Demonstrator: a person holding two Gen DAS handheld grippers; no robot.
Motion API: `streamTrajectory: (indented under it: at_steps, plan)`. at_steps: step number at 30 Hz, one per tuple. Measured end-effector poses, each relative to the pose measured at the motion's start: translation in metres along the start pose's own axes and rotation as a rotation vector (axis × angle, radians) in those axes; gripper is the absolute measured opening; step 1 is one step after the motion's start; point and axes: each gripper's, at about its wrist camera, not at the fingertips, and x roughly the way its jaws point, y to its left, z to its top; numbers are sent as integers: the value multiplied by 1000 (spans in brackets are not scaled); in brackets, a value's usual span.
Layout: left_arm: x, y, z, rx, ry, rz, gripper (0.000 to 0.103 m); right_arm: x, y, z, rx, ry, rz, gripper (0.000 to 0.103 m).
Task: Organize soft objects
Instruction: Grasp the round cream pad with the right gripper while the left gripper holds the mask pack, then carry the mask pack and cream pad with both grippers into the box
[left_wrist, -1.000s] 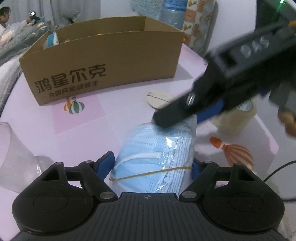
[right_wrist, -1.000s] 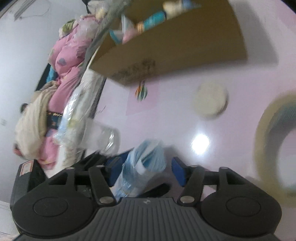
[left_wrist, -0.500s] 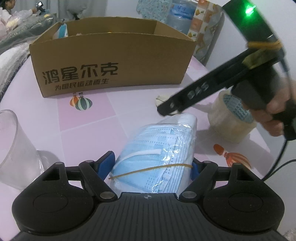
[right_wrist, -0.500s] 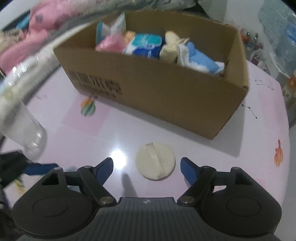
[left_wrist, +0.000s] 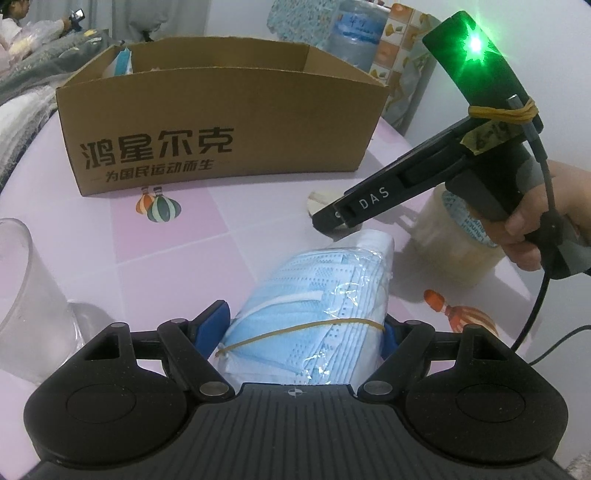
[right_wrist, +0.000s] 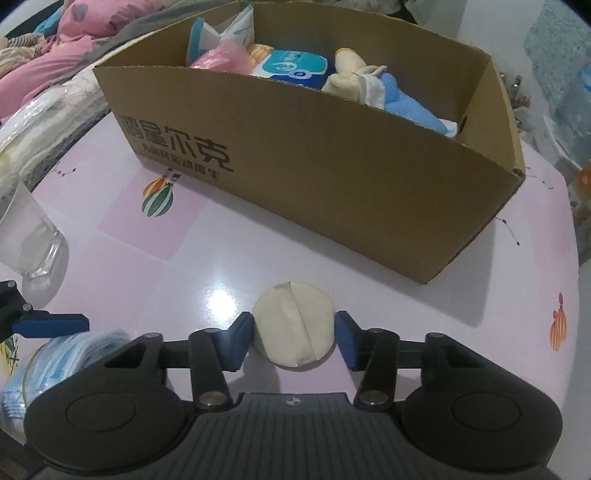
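left hand-held gripper (left_wrist: 301, 328) clamps mask pack (left_wrist: 314, 306) — right hand-held gripper (right_wrist: 294, 339) wide, seemingly untouching round pad (right_wrist: 294, 332)

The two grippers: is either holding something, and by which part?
The left gripper clamps the mask pack near its rubber-banded end. The right gripper only straddles the round pad, open.

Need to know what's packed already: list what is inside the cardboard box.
In the cardboard box lie a white-and-teal pack, a pink bag, a blue-and-white packet, a cream plush and a blue cloth. The front wall hides whatever lies beneath.
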Motion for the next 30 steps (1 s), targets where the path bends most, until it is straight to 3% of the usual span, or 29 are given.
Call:
streamTrajectory:
  at_steps: [2, 14, 19, 24, 27, 30]
  plan:
    - [0, -1, 0, 3, -1, 3, 79, -1, -1, 0, 5, -10, -2, 32]
    - [0, -1, 0, 0, 0, 19, 78, -15, -20, -4, 133, -54, 88, 27]
    - [2, -1, 2, -1, 0, 32, 78, -69, -16, 12, 115, -183, 127, 27]
    - [1, -2, 0, -6, -5, 42, 77, -115, -16, 56, 62, -316, 125, 27]
    - [1, -2, -2, 0, -6, 43, 77, -104, -25, 93, 38, -276, 92, 28]
    - [0, -2, -1, 14, -6, 41, 77, -69, -38, 127, 29, -160, 23, 28]
